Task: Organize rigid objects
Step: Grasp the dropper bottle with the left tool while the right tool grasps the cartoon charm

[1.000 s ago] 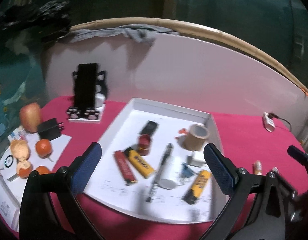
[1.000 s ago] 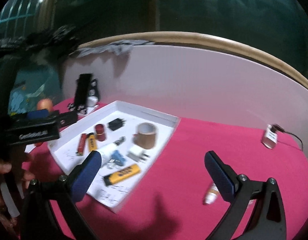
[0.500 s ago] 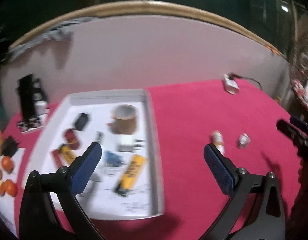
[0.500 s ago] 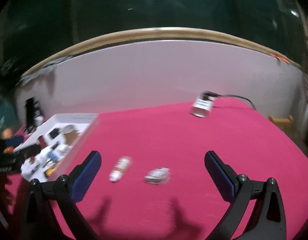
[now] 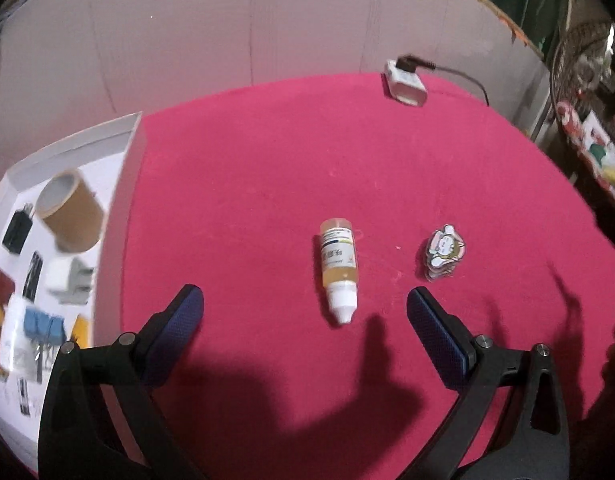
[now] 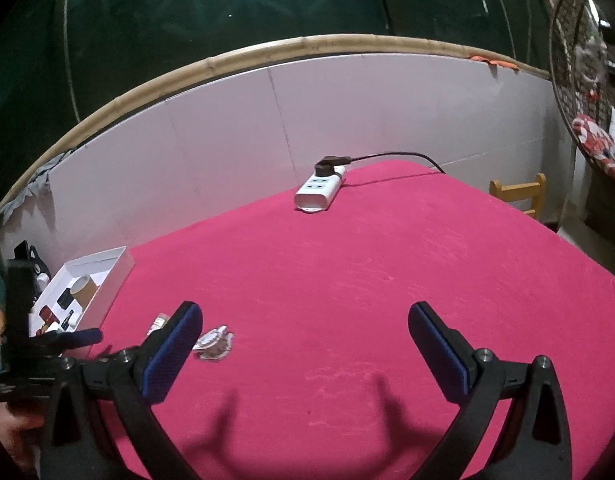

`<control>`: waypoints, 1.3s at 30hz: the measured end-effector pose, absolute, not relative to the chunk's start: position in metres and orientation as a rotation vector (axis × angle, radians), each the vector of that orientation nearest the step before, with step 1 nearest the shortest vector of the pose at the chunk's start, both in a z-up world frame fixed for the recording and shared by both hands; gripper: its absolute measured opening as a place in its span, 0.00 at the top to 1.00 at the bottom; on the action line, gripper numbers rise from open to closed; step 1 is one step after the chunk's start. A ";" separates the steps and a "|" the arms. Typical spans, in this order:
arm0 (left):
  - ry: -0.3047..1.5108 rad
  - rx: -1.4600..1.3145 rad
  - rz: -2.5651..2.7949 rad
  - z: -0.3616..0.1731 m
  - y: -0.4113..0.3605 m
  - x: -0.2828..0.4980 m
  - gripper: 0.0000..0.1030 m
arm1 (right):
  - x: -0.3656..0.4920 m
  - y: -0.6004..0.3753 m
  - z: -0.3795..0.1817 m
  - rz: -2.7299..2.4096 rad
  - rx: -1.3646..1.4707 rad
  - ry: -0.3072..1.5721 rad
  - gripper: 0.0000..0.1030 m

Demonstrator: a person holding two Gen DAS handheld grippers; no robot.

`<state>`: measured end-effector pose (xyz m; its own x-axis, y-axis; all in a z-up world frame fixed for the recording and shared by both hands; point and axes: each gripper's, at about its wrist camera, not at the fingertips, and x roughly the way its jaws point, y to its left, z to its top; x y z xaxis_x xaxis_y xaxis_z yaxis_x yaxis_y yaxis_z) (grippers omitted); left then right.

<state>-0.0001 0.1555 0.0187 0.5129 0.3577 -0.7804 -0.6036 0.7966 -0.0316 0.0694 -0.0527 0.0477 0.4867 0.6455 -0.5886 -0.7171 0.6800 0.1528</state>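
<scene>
Left gripper: the left gripper [image 5: 305,304] hangs over the red table with its 2 blue fingers wide apart and nothing between them.
Little bottle: the little bottle [image 5: 338,266] lies flat on the table just past the fingertips, in line with the gap, with its white tip toward the gripper.
Sticker pack: a small clear sticker pack [image 5: 443,253] lies near the bottle, on the side away from the white tray.
White tray: the white tray [image 5: 119,216] sits at the left edge of the table, well apart from the bottle. It already holds a roll of tape [image 5: 69,208], a white plug [image 5: 65,280] and other small things.
Right gripper: the right gripper [image 6: 305,330] is also wide apart and empty, over a bare part of the table, near its front edge.
Power strip: a power strip [image 6: 320,189] lies at the far edge, by the white wall.
Step now: I think the left gripper is lining up to pick up the bottle. 2 things are not in the tray yet.
Next move: it looks like it must go down and forward so 1 finger is on each side of the bottle, then squeeze gently, because a round bottle can roll away.
</scene>
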 end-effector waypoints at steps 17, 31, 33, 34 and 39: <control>0.876 -0.227 0.523 0.010 0.146 0.021 0.81 | 0.066 -0.016 0.026 1.015 -0.237 0.763 0.00; 0.724 -0.318 0.536 0.047 0.144 -0.029 0.81 | 0.051 0.048 -0.010 1.151 -0.576 0.800 0.02; 0.707 -0.335 0.536 0.052 0.144 -0.035 0.81 | 0.047 0.057 -0.014 1.168 -0.610 0.800 0.17; 0.700 -0.343 0.536 0.053 0.145 -0.037 0.81 | 0.046 0.061 -0.016 1.170 -0.623 0.800 0.21; 0.686 -0.382 0.532 0.055 0.147 -0.046 0.81 | 0.040 0.073 -0.022 1.190 -0.677 0.805 0.35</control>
<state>-0.0463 0.1474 0.0551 0.6506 0.3344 -0.6818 -0.5773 0.8011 -0.1580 0.0404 0.0731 -0.0219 0.1669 0.5296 -0.8317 -0.9690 0.2438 -0.0392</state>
